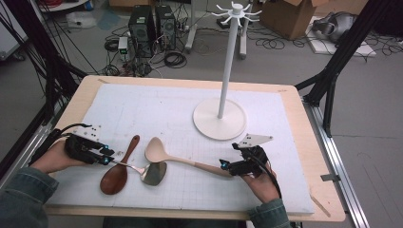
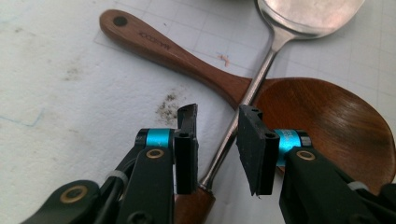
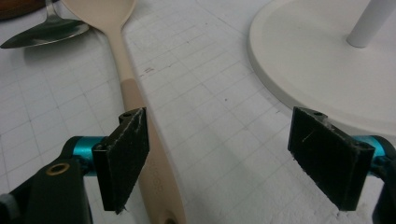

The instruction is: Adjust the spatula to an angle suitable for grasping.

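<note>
From above, the left gripper (image 1: 105, 158) sat at the metal spoon (image 1: 151, 172), which lay across the dark wooden spoon (image 1: 115, 175).

Its own view showed narrow jaws straddling the steel handle (image 2: 233, 130), not pinching.

The right gripper (image 3: 219, 154) gaped wide beside the pale spoon (image 3: 135, 98).

Left gripper (image 2: 217, 149) fingers part-open astride metal spoon handle (image 2: 233, 130), which crosses brown wooden spoon (image 2: 299, 112).

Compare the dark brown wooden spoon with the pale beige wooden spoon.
The dark brown wooden spoon has a short handle and a broad bowl; the pale beige wooden spoon is longer and slimmer. The dark one's bowl points toward the person, the pale one's away to the left. The metal spoon crosses only the dark one. Both lie flat.
</note>
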